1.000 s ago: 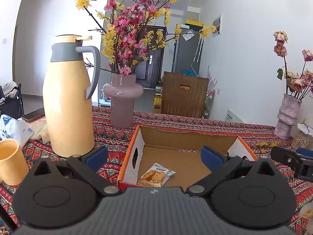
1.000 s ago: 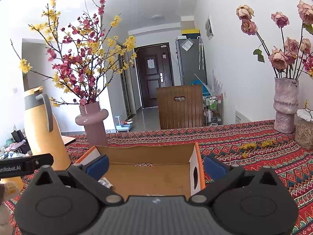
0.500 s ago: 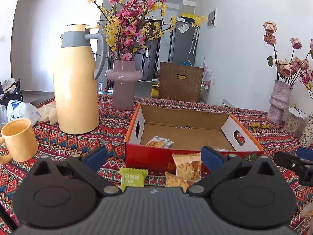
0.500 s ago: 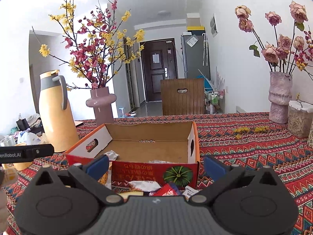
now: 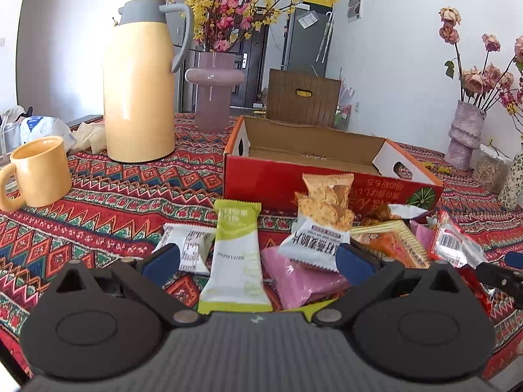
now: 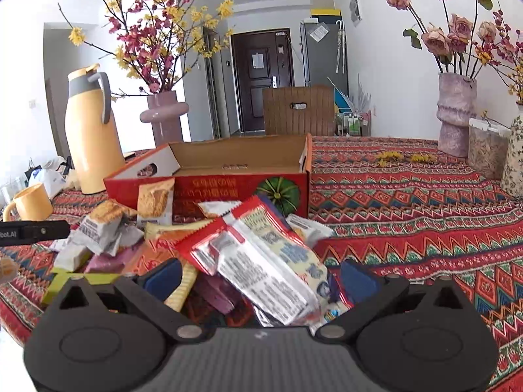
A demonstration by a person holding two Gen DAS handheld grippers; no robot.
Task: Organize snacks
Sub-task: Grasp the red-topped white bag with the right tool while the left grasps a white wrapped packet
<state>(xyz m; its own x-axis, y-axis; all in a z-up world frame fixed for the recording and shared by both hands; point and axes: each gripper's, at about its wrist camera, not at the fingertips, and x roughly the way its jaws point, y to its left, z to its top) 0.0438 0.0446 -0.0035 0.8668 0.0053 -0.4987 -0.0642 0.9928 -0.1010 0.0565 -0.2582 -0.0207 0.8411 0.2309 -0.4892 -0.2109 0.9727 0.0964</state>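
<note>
I judge that the task is only near its beginning: the snack pile [image 5: 327, 245] lies on the table [image 6: 408, 202] just in front of my fingers, and the red cardboard box [image 5: 327, 179] stands right behind it, its floor hidden from both views, so I cannot tell what it holds. My left gripper [image 5: 258, 261] has its fingers wide apart and empty, with the green packet [image 5: 237, 254] and a pink one between them. My right gripper [image 6: 261, 276] is also spread and grips nothing, with the red-and-silver packet [image 6: 258, 261] between its fingers, so almost all packets wait to go in.
</note>
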